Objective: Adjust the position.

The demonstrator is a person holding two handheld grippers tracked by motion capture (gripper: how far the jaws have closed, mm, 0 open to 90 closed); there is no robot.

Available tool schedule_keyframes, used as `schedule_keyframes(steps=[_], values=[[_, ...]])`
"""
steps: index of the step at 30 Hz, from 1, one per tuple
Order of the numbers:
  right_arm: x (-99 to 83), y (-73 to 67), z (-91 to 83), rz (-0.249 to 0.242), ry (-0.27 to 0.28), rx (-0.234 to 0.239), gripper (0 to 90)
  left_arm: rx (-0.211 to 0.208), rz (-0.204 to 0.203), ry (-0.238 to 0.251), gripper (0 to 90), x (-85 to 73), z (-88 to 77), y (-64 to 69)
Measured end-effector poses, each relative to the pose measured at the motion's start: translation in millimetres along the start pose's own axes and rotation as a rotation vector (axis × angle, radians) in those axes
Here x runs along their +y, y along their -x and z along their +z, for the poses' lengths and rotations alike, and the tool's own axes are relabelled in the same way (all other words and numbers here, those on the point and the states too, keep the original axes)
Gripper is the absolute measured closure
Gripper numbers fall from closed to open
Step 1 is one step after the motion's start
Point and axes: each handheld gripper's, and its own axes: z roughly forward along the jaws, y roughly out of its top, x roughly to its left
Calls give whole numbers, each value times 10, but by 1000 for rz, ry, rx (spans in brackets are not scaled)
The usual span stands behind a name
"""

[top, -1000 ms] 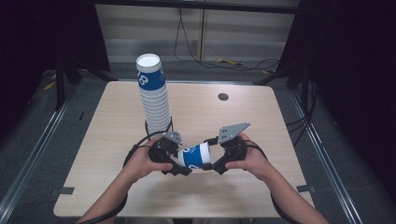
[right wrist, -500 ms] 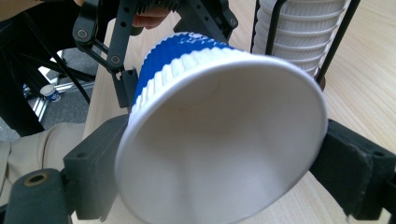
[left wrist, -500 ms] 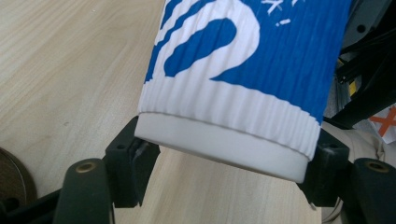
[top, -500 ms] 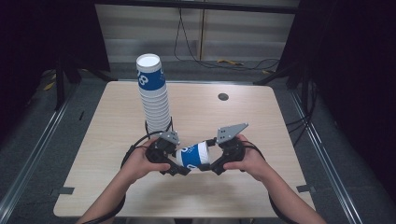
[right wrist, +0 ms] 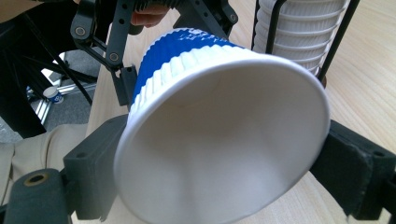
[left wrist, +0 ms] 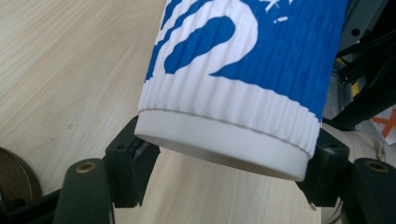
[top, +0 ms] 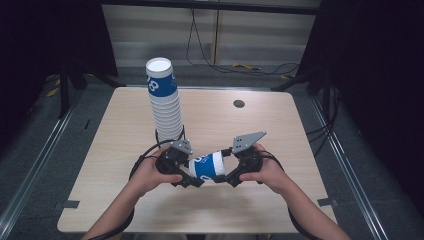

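Observation:
A blue-and-white ribbed paper cup [top: 210,166] lies on its side in the air just above the table, held between both grippers. In the left gripper view my left gripper [left wrist: 229,163] is shut on the cup's [left wrist: 243,70] narrow base, a pad pressing on each side. In the high view the left gripper [top: 192,176] is at the cup's left end and my right gripper [top: 227,172] at its right end. The right gripper [right wrist: 224,172] is shut on the cup [right wrist: 219,140] at its wide rim, and the white inside faces that camera.
A tall leaning stack of matching cups [top: 164,102] stands in a black wire holder [top: 170,135] just behind the left hand; the stack [right wrist: 299,32] sits close behind the held cup. The wooden table [top: 280,125] has a small round hole [top: 239,104] at the back.

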Motion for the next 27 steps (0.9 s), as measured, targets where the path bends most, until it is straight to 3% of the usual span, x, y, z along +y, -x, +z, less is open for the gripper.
schedule_keyframes(steps=[6, 13, 24, 25, 26, 27], values=[[0, -6, 12, 15, 8, 0, 113, 11, 8, 5, 307, -2, -12, -1], [-1, -6, -8, 11, 7, -12, 114, 15, 45, -20, 307, 52, -36, -12], [7, -34, -31, -8, -39, -16, 137, 14, 44, -26, 306, 50, 18, 7], [6, -30, -36, -10, -38, -18, 139, 18, 53, -47, 306, 59, 5, -2], [7, -26, -40, -9, -36, -17, 141, 12, 43, -21, 306, 50, 24, -6], [11, -22, -40, -11, -36, -18, 142, 10, 44, -26, 306, 52, 22, -14]])
